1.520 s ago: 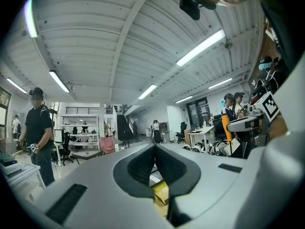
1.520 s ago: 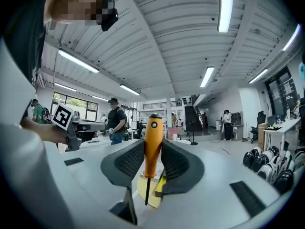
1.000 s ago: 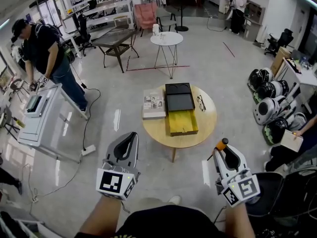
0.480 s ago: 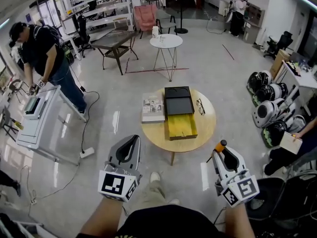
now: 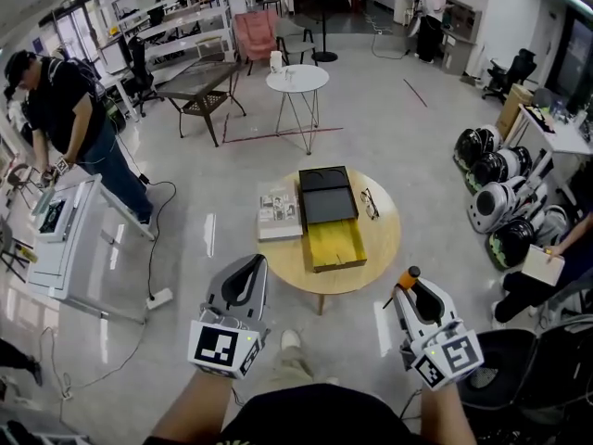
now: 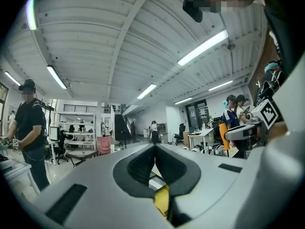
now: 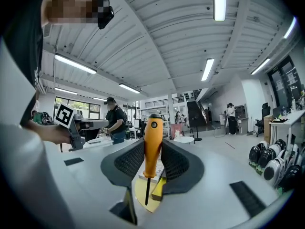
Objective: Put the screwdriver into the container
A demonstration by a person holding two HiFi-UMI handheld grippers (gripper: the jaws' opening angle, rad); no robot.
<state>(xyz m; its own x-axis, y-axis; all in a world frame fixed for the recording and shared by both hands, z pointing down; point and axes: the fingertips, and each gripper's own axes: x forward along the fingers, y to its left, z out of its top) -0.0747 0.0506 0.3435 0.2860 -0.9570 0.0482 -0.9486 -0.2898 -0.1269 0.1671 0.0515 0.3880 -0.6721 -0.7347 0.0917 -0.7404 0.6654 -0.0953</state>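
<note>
The round wooden tabletop [image 5: 382,248] carries the yellow-lined container [image 5: 335,245], well ahead of both grippers. The right gripper [image 7: 153,152] clamps the orange-handled screwdriver [image 7: 153,137], its handle poking past the jaw tips. The left gripper [image 6: 155,149] is closed and empty.

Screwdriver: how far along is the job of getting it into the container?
Done: the screwdriver is picked up, clamped by its orange handle in the right gripper. In hand: that gripper hangs short of the round table. Remaining: reach the open yellow container on the table and release it there. The left gripper is shut and empty.
</note>
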